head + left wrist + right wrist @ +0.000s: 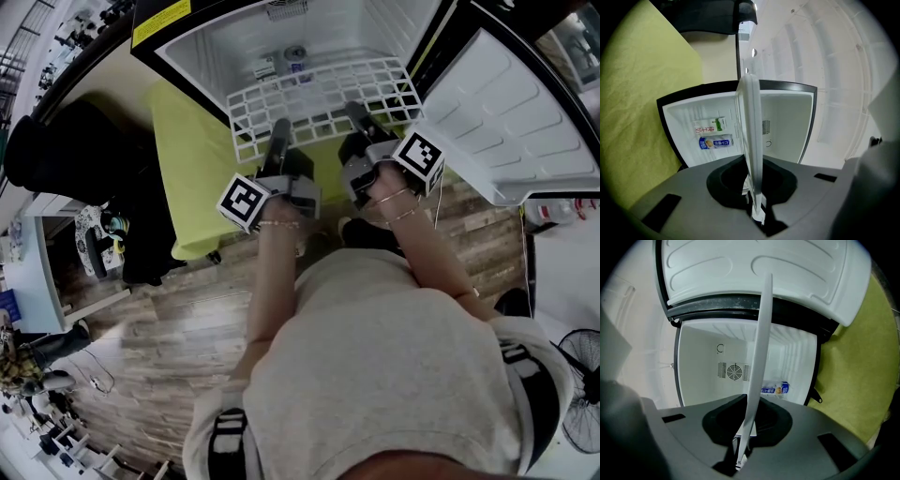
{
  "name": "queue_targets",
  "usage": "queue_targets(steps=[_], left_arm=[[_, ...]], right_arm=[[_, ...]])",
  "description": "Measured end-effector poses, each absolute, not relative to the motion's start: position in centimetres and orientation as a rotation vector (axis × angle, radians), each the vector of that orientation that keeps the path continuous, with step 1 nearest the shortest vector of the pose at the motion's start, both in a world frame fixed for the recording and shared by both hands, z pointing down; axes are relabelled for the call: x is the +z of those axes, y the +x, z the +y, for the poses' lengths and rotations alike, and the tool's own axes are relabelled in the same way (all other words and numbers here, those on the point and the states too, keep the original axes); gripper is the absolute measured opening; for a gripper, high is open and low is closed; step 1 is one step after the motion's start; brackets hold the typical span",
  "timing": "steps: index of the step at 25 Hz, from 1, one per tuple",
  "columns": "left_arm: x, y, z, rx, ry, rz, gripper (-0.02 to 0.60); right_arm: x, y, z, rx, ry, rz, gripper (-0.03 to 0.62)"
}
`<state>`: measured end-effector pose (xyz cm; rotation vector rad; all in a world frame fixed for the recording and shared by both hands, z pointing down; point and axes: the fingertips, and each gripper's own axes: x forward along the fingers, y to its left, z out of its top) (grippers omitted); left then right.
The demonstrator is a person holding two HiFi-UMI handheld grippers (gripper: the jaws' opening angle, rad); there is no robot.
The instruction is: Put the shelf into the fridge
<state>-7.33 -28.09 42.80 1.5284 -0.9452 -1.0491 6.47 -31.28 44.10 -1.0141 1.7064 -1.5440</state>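
Head view alone is showing the grid of the wire shelf (323, 98), whose near edge I'm pinching tight in left gripper (279, 129) and right gripper (357, 114).

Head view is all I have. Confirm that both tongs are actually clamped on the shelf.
Observer: In the left gripper view, the left tongs are shut on the white shelf, which shows edge-on between them.
Operator: Now check the right side.
Observer: In the right gripper view, the right tongs are shut on the shelf's near edge too.
Operator: Report what sits inside ahead of it.
Observer: A green-and-white carton and a blue-labelled drink sit side by side inside the fridge.
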Motion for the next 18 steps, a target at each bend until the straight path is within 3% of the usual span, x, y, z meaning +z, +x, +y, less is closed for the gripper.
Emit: queue_targets(steps=[18], left_arm=[[43.9, -8.2, -30.4, -1.037, 1.507, -1.012, 0.037]], right_arm=[[44.3, 6.0, -33.9, -1.553, -1.022, 1.718, 0.026]])
